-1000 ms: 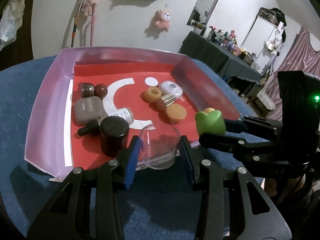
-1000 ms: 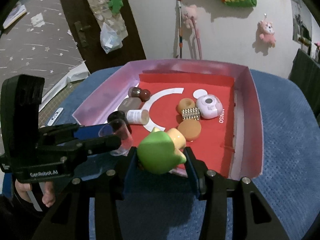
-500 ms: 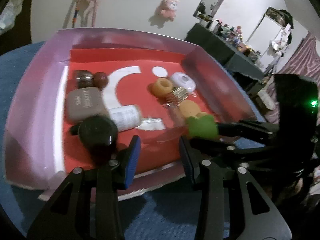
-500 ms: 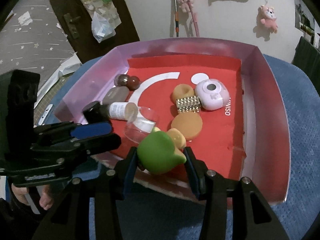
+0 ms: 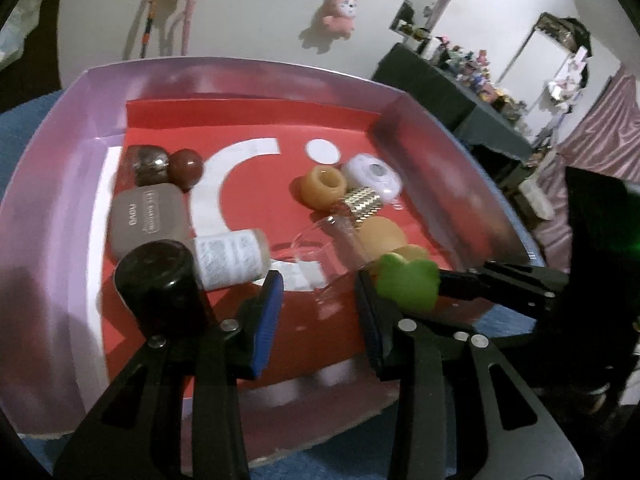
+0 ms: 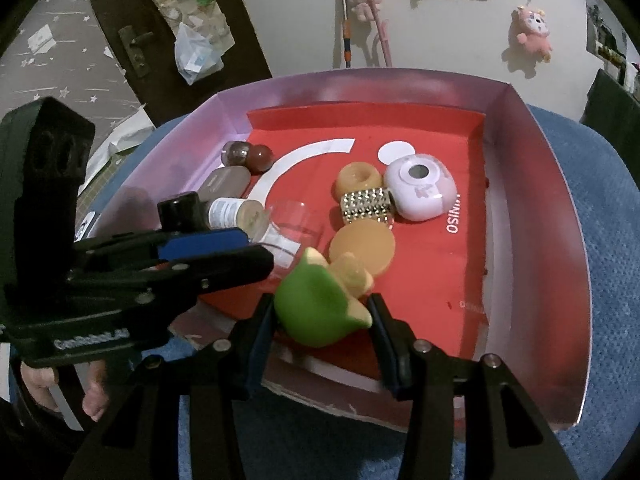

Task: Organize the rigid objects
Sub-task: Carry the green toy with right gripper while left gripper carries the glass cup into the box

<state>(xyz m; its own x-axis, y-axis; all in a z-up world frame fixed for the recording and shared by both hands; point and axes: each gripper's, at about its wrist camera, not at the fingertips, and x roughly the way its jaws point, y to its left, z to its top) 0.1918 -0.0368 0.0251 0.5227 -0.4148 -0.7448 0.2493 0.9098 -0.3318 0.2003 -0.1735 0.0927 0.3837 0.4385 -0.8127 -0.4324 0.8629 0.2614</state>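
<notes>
The right claw (image 6: 322, 314) is pinching a green and yellow toy (image 6: 320, 304) just above the near edge of the box (image 6: 532, 184), whose red floor is carrying the other things. Its fingers are hiding the toy's sides, and its shape is hard to read. The left claw (image 5: 320, 300) has just been narrowing; the pictures are not showing its pads pressing on anything, so its fingers are standing apart over the box's near left part. Just ahead of them a clear cup (image 5: 324, 254) is lying tipped on the floor, its outline faint and blurred. A black-capped bottle (image 5: 160, 280) is partly covering a white-labelled bottle (image 5: 228, 258). Further back are sitting a taupe case (image 5: 146, 220), two brown balls (image 5: 168, 164), an orange ring (image 5: 322, 186), a studded gold piece (image 5: 362, 202), an orange disc (image 6: 362, 246) and a white round device (image 6: 420, 190). The near wall of the box is being cut off by both claws.
</notes>
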